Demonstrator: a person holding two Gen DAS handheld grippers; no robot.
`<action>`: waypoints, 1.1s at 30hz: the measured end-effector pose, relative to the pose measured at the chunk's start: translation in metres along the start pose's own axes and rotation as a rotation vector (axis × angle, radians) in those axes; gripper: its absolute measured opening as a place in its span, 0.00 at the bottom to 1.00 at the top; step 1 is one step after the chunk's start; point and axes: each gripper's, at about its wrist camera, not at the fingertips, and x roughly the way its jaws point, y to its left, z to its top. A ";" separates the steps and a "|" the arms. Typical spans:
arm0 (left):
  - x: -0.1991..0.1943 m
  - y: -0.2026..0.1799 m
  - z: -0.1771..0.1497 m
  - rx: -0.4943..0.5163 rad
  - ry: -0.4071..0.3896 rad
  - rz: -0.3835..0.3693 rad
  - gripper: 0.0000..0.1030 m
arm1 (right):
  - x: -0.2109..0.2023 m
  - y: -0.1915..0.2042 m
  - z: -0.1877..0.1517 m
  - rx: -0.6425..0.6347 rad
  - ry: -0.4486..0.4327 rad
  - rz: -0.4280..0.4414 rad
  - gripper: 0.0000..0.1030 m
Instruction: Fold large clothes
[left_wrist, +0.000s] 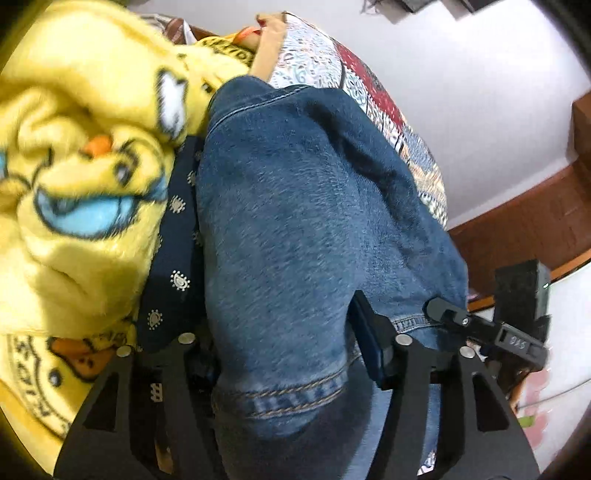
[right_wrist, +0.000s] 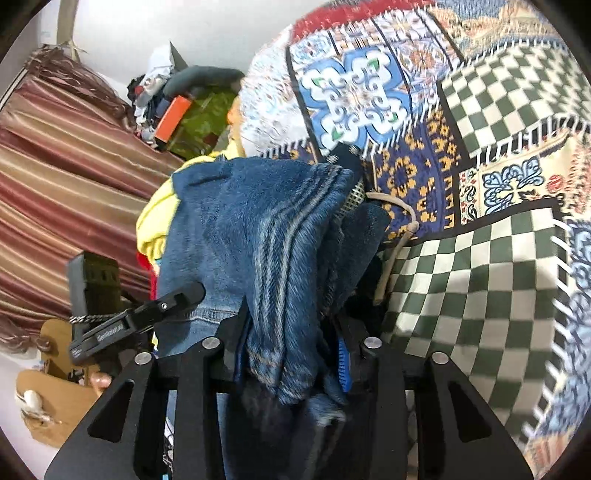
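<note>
Left wrist view: left gripper (left_wrist: 284, 354) clamped on hem of denim jeans (left_wrist: 295, 206); garment bunched against yellow cartoon blanket (left_wrist: 85, 155), over patchwork bedspread (left_wrist: 369, 88). Judged mid-carry, fold not yet laid. Little room left; bed edge close right.

Right wrist view: right gripper (right_wrist: 291, 347) closed on gathered denim. Checkered bedspread panel (right_wrist: 480, 288) open to the right. Next move calls for spreading flat there.

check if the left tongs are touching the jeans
Touching. In the left wrist view the left tongs are shut on the jeans, denim bunched between both fingers with no gap showing.
</note>
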 end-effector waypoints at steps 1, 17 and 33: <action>-0.001 0.001 -0.003 0.005 -0.001 -0.005 0.62 | -0.001 0.000 -0.001 -0.020 0.000 -0.013 0.39; -0.096 -0.075 -0.086 0.284 -0.105 0.283 0.66 | -0.082 0.051 -0.059 -0.198 -0.094 -0.214 0.55; -0.294 -0.253 -0.210 0.589 -0.657 0.261 0.66 | -0.265 0.217 -0.176 -0.529 -0.569 -0.152 0.55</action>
